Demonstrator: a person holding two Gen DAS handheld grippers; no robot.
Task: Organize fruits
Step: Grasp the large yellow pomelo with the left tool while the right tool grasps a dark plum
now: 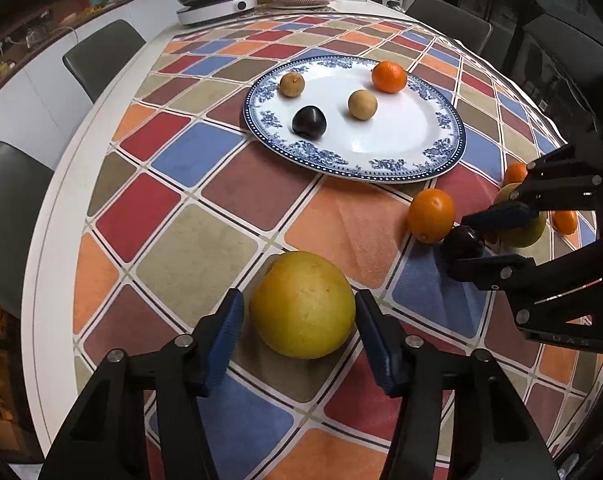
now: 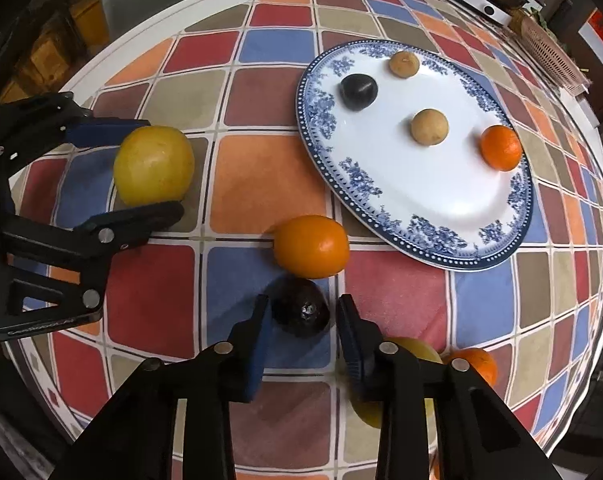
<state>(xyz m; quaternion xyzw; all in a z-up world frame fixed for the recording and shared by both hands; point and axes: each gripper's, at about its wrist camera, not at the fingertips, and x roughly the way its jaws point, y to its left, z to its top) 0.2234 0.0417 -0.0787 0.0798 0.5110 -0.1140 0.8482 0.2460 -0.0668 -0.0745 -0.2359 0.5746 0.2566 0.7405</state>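
We see a blue-and-white plate (image 1: 441, 120) lying flat on a table (image 1: 205, 248) covered in coloured squares, in the upper middle of the left wrist view. On the plate sit four fruits, all apart from one another: a small orange (image 1: 389, 76) near the upper rim, a dark plum (image 1: 309, 121) toward the left, and two tan round fruits, one (image 1: 362, 105) near the middle and one (image 1: 291, 84) at the upper left rim.

Our left tongs (image 1: 300, 312) stand wide open at the bottom centre of that view, one finger on each side of a large yellow grapefruit (image 1: 302, 304) that rests on the table. The blue pads are at or very near its skin; we cannot tell whether they press it. The fruit is close to round, with a dimpled end turned to the upper left.

In the right wrist view, our right tongs (image 2: 301, 312) are open at the bottom centre, straddling a second dark plum (image 2: 300, 307) on the table, its shiny stem spot facing the camera; gaps show on both sides. Just above it, touching or nearly so, lies a larger orange (image 2: 311, 246), its long axis running left to right. Behind the right finger, partly hidden, are a yellow-green fruit (image 2: 415, 350) and another orange (image 2: 475, 362).
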